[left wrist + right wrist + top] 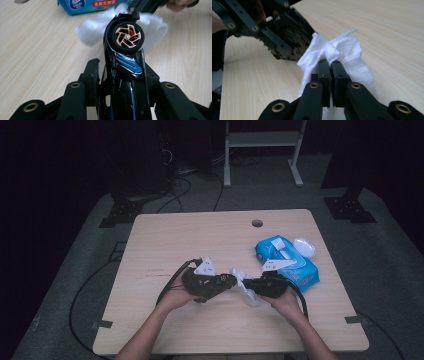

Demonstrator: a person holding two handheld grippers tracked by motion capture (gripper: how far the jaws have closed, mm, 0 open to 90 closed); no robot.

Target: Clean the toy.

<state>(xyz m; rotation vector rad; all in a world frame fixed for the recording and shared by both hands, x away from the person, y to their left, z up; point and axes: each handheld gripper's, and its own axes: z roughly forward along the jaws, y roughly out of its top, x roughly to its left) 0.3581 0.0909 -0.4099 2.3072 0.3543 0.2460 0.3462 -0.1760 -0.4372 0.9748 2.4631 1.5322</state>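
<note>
The one blue wipes pack [82, 5] at the top left of the left gripper view carries a round "Vinda" logo and a red strip of Chinese writing too small to read. In the high view it lies at centre right on the wooden table [165, 240], its white lid flap open.

There is one toy car [125, 75]: glossy black with blue stripes and a copper-spoked wheel. The left gripper [120, 75] clamps its body between the jaws, low in that view's centre.

There is one white wipe [337, 51], crumpled. The right gripper [330, 67] pinches it with jaws closed together, touching the car's dark underside [287, 40] at upper left.
</note>
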